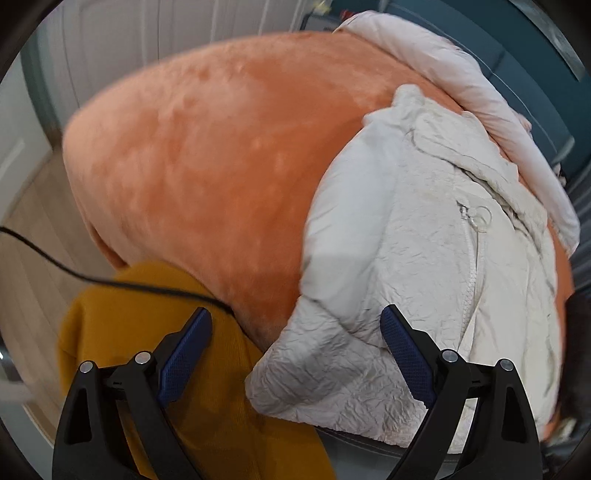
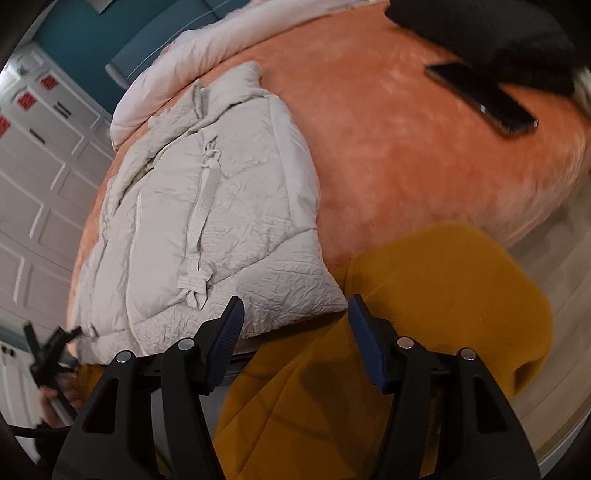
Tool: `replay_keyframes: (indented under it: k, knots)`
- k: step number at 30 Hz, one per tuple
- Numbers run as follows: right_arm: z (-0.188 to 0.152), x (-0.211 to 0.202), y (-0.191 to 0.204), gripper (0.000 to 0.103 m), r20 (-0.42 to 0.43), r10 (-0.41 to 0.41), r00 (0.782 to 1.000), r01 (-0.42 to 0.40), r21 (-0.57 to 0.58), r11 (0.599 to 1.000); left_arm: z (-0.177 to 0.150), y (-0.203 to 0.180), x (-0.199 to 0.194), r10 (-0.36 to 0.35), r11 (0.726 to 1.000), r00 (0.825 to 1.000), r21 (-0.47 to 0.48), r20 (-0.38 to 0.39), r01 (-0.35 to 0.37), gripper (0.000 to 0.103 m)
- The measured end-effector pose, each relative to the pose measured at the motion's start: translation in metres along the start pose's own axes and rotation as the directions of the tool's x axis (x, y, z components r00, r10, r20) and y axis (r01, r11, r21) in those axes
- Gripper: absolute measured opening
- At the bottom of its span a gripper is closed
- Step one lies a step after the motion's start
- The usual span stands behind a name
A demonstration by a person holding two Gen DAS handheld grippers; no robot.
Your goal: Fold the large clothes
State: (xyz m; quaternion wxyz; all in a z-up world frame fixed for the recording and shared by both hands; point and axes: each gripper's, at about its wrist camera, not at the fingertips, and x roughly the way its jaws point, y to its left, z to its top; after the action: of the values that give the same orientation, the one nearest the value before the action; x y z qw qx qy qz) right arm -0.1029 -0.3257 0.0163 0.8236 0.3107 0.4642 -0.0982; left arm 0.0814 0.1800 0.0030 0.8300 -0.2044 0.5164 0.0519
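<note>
A cream puffer jacket (image 1: 424, 240) (image 2: 221, 221) lies zipped on an orange plush bed cover (image 1: 207, 166) (image 2: 406, 147), its sleeve folded over the front. My left gripper (image 1: 295, 332) is open above the jacket's near hem corner, and its blue pads (image 1: 406, 354) press on nothing. My right gripper (image 2: 295, 321) also stands open, just off the jacket's lower right corner, with nothing between its fingers. At the far left of the right wrist view a hand holds the other gripper (image 2: 48, 350), which is blurred.
Mustard-yellow cloth (image 1: 147, 332) (image 2: 443, 295) hangs at the bed's near edge under both grippers. A dark phone (image 2: 480, 99) and a black garment (image 2: 480, 33) lie on the bed's far right. A pale pink quilt (image 1: 461, 85) (image 2: 207, 48) lines the back. A black cable (image 1: 74, 273) crosses over wood floor (image 1: 26, 258).
</note>
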Motion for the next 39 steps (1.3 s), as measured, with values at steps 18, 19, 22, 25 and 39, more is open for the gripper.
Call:
replay_keyframes:
  k: [18,19,22,25,39]
  knots:
    - [0.015,0.028,0.026,0.021,-0.068,0.038,0.997,-0.042,-0.061,0.997,0.001,-0.032,-0.007,-0.111,0.977,0.994,0.181,-0.012,0.111,0.011]
    - [0.014,0.025,0.029,0.017,-0.057,0.038,0.998,-0.042,-0.081,0.996,0.002,-0.031,-0.012,-0.126,0.973,0.992,0.192,-0.009,0.126,0.009]
    - [0.01,0.004,0.038,0.011,-0.005,0.061,0.998,-0.061,-0.137,0.989,0.003,-0.031,-0.034,-0.182,0.962,0.983,0.209,0.007,0.176,0.007]
    - [0.005,-0.029,0.044,0.009,0.036,0.099,0.994,-0.09,-0.183,0.979,-0.001,-0.037,-0.066,-0.222,0.94,0.975,0.269,0.023,0.208,0.006]
    - [0.037,-0.196,0.078,0.009,0.46,0.396,0.794,-0.248,-0.349,0.904,0.019,-0.052,-0.242,-0.471,0.873,0.826,0.302,0.31,0.384,0.007]
